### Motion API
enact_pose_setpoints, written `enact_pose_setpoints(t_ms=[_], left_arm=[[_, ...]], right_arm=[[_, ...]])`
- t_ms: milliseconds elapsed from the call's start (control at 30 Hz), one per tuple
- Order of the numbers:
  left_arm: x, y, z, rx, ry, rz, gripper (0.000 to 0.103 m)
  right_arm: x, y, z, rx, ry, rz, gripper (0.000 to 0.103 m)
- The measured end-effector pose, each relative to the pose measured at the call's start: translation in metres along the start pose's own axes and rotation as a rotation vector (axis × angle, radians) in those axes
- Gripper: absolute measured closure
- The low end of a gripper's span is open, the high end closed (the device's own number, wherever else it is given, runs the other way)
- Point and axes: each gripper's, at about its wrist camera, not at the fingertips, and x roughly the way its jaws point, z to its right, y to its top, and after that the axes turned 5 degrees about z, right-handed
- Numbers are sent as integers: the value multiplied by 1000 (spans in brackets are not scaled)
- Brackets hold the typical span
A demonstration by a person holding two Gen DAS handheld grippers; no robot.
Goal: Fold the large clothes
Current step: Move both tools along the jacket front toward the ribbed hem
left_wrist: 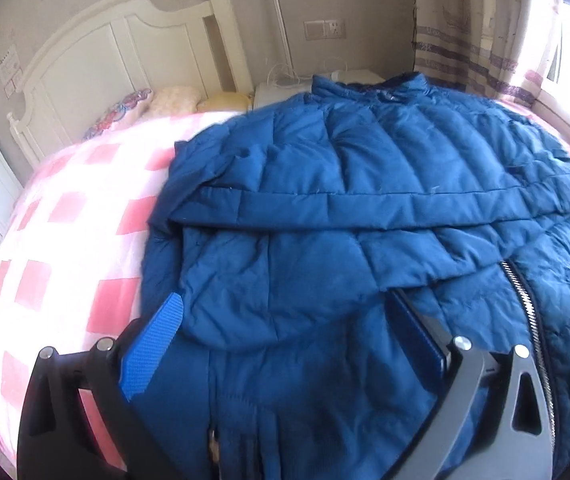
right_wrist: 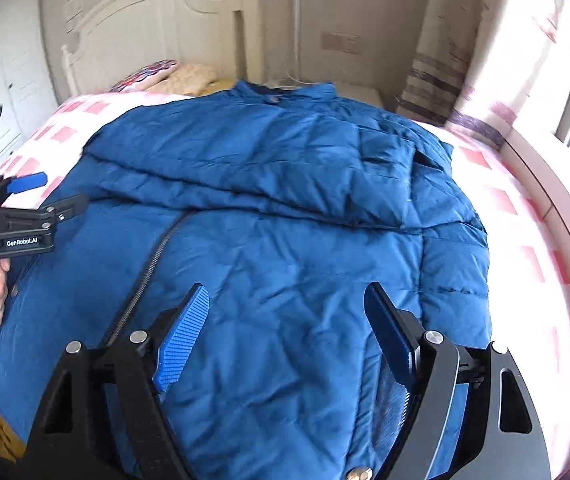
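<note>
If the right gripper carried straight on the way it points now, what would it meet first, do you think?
Most likely the blue padded jacket itself: the right gripper, jaws open, points down onto the front panel just right of the zipper. Depth is unclear, but nothing shows in between.

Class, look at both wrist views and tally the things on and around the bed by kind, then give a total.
Jacket: 1
Grippers: 2, the left gripper and the right gripper
Bed: 1
Headboard: 1
Pillows by the headboard: at least 2, partly hidden
Curtain: 1
Total: 8
</note>
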Motion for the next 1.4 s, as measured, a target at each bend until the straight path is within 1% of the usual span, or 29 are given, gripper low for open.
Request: enact_pose_setpoints(t_ms=[67, 100, 133, 167, 200, 267, 300, 400, 433, 500, 567, 600, 633, 667, 700, 767, 867, 900, 967, 1033, 1067, 1100, 1133, 1200, 1233, 1267, 1300, 1333, 1400], left_arm=[[-28, -10, 8, 8, -65, 18, 2], [-40, -16, 15, 12, -100, 23, 2], [-48, -23, 23, 21, -135, 25, 2], [-51, -31, 34, 40, -163, 15, 2], [-51, -41, 45, 69, -178, -8, 2], [-37, -59, 63, 131, -143, -53, 1], [-36, -62, 62, 118, -150, -40, 1], [-28, -60, 43, 24, -196, -76, 1], [-31, -61, 38, 13, -178, -79, 1], [-47, -67, 28, 13, -112, -39, 1], [-57, -77, 16, 17, -47, -9, 1], [-57, -82, 9, 16, -15, -9, 1], [-53, -86, 1, -16, -19, -34, 2], [-49, -87, -11, -84, -78, -61, 1], [-45, -88, -21, -143, -100, -79, 1], [-40, -87, -29, -191, -107, -97, 1], [-40, -86, -22, -154, -72, -97, 1], [-44, -87, -19, -143, -50, -87, 1], [-62, -88, -12, -122, 3, -46, 3], [-88, -88, 2, -101, -81, 16, 2], [-99, -88, 12, -72, -110, 41, 2], [-106, -89, 25, -28, -112, 59, 2], [-109, -91, 38, 20, -100, 62, 2], [-97, -103, 56, 94, -80, 8, 2], [-87, -110, 57, 96, -81, -19, 1], [-85, -116, 49, 46, -116, 18, 1], [-84, -120, 44, 17, -150, 22, 1], [-86, -121, 42, 21, -164, 26, 1], [-94, -123, 38, 36, -154, 27, 1]], right_arm=[[0, -10, -18, -50, 34, -13, 23], [7, -15, -27, -69, 43, -40, 21], [16, -23, -38, -93, 38, -79, 21], [20, -29, -43, -102, 11, -67, 19], [22, -30, -40, -87, -3, -52, 14], [24, -29, -33, -43, 18, -67, 13], [23, -30, -32, -39, 12, -69, 13], [5, -32, -31, -48, -33, -47, 13], [-4, -36, -29, -38, -24, -24, 13], [-20, -48, -24, -12, -8, 14, 13], [-16, -64, -25, -29, -39, -19, 13], [-12, -72, -26, -33, -32, -15, 13], [-11, -73, -22, -10, -13, 13, 12], [-11, -73, -19, 7, -1, 13, 12], [-10, -70, -20, -2, -8, 4, 12], [-10, -69, -23, -15, -29, -1, 12], [-19, -68, -31, -2, -77, -12, 12], [-26, -66, -38, -9, -79, 4, 14], [-43, -69, -56, -45, -22, 62, 15], [-48, -72, -75, -96, 18, 75, 15], [-44, -77, -83, -123, 22, 54, 15], [-36, -83, -88, -140, 10, 35, 17], [-33, -86, -85, -115, 11, 47, 15], [-28, -89, -68, -12, 83, 43, 14], [-29, -89, -66, -19, 90, 44, 14], [-32, -89, -67, -40, 78, 42, 14], [-37, -89, -68, -59, 51, 39, 14], [-43, -89, -68, -72, 28, 42, 14], [-59, -96, -61, -71, -7, 74, 14]])
